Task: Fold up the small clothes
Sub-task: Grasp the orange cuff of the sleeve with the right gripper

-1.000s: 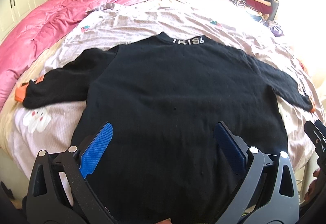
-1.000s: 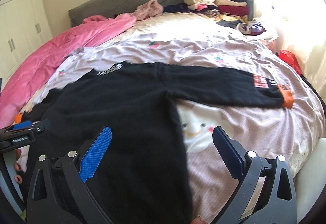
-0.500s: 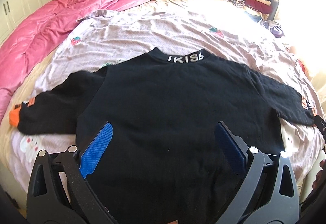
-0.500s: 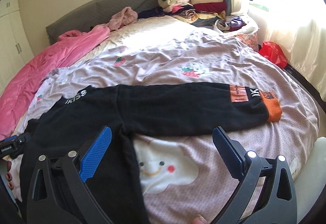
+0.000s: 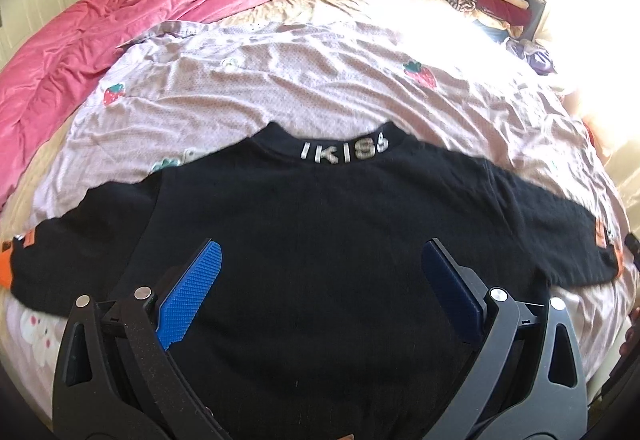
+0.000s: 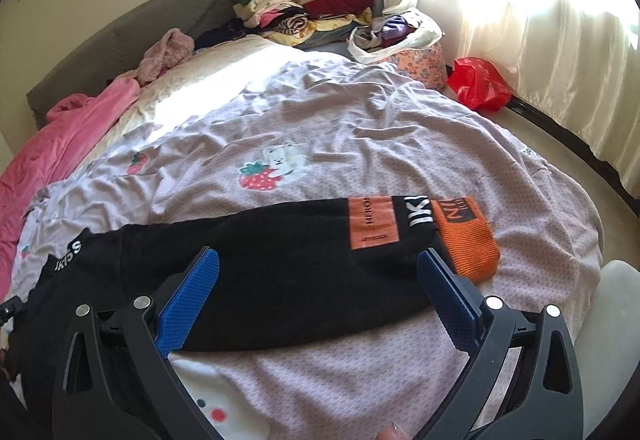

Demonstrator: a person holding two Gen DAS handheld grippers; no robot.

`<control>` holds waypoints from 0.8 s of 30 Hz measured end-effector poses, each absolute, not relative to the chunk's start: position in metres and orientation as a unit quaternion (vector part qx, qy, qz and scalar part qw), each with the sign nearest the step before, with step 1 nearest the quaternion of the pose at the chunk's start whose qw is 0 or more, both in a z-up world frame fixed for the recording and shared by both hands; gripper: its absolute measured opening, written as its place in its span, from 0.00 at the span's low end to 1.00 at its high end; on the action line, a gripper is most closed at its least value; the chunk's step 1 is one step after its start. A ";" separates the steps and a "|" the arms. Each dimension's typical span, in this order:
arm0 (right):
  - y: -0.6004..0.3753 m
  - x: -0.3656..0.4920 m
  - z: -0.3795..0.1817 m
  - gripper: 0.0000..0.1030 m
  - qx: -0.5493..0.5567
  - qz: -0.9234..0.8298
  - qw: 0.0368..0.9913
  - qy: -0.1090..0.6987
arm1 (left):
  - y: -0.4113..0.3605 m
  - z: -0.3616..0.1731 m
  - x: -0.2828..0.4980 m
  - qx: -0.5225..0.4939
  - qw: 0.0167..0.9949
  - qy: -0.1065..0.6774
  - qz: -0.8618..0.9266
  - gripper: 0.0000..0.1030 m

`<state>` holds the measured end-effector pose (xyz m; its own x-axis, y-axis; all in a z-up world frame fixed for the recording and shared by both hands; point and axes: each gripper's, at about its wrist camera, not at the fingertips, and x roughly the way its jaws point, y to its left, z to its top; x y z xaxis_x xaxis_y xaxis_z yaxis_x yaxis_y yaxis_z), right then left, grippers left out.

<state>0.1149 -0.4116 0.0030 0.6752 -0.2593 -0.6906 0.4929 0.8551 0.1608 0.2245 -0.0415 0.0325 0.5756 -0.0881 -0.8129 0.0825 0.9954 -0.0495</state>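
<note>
Since a second ago, both my grippers have swung rightward: my right gripper (image 6: 318, 280) now looks down on the orange cuff (image 6: 466, 238) of the right sleeve (image 6: 280, 264), where before it faced the torso. My left gripper (image 5: 320, 272) hangs over the middle of the black sweater (image 5: 320, 240), whose lettered collar (image 5: 344, 151) sits lower in its view than before. Both sets of jaws are spread wide and hold nothing. That sweater lies flat, back up, sleeves spread, on the lilac strawberry-print sheet (image 5: 320, 79), with the pink quilt (image 5: 100, 31) off to the left.
</note>
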 end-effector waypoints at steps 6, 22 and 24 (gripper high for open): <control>-0.460 0.114 -0.015 0.96 0.198 -0.260 0.875 0.358 | -0.047 0.031 0.254 -0.020 0.891 0.451 -0.047 0.91; -0.513 0.104 -0.069 0.65 0.249 -0.283 0.838 0.394 | -0.049 -0.045 0.263 0.014 0.866 0.498 -0.040 0.91; -0.512 0.104 -0.067 0.53 0.244 -0.283 0.841 0.392 | -0.047 -0.047 0.262 0.010 0.867 0.496 -0.040 0.91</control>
<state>0.1043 -0.5118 -0.0667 0.5333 -0.2846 -0.7966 0.6664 0.7214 0.1884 0.2620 -0.0467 -0.0470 0.5048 -0.0589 -0.8612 0.0794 0.9966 -0.0216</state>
